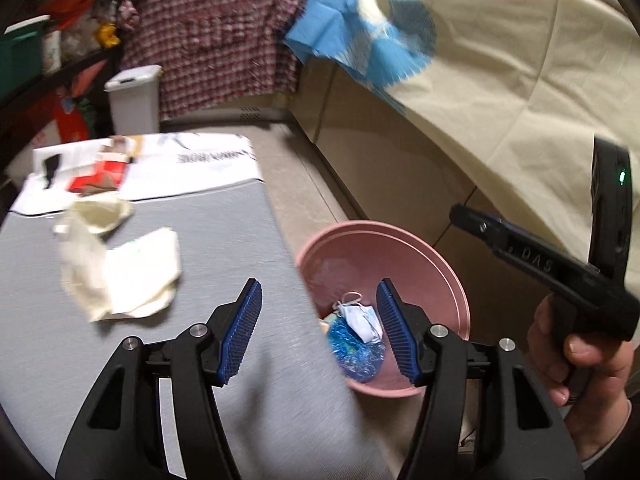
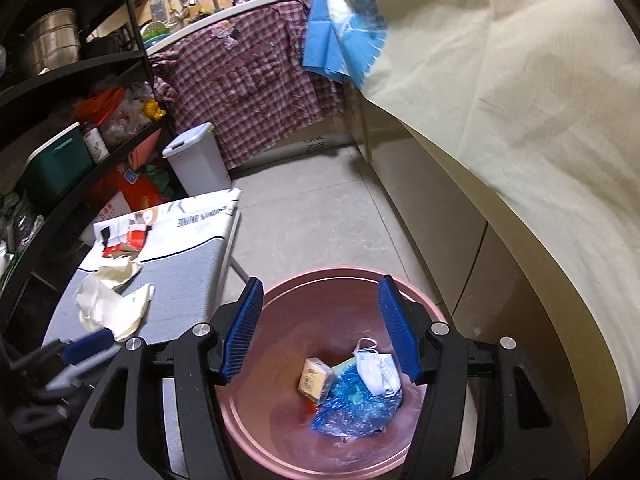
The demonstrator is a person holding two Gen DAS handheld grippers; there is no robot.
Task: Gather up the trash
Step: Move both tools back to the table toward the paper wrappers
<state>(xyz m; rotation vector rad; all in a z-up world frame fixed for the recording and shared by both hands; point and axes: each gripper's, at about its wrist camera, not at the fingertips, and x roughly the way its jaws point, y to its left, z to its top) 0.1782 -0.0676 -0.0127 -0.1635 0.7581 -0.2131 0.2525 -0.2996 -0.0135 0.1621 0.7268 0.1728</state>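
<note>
Hovering over the pink plastic basin (image 2: 256, 436), the right gripper (image 2: 320, 330) stood with its ribbed blue pads spread wide and nothing between them. Down in the smooth round basin lay a crinkled blue plastic bag (image 2: 352, 408), a white face mask (image 2: 376, 372) with its thin ear loops, and a small tan carton (image 2: 315, 380) tipped on edge. From the left wrist view only part of that heap showed, the carton mostly hidden behind the table edge.

The left gripper (image 1: 319, 330) hung over the near edge of the grey fabric-topped table (image 1: 224, 240), its jaws likewise well apart and empty. At the right of that view a person's hand (image 1: 576, 356) wrapped the black handle of the other gripper, the sleeve cut off by the frame.

Farther along the table, apart from both grippers, sat crumpled cream paper wrappers (image 1: 120, 272), soft-edged with motion blur. Beyond them lay a white printed bag (image 1: 200, 168) and a torn red-and-white packet (image 1: 96, 172), its lettering too smeared to read.

On the tiled floor past the table stood a white lidded bin (image 2: 198, 156). A red checked cloth (image 2: 248, 80) draped the counter behind it, a blue pleated sheet (image 2: 340, 36) hung beside it, and a wide cream sheet (image 2: 500, 100) filled the right side.
</note>
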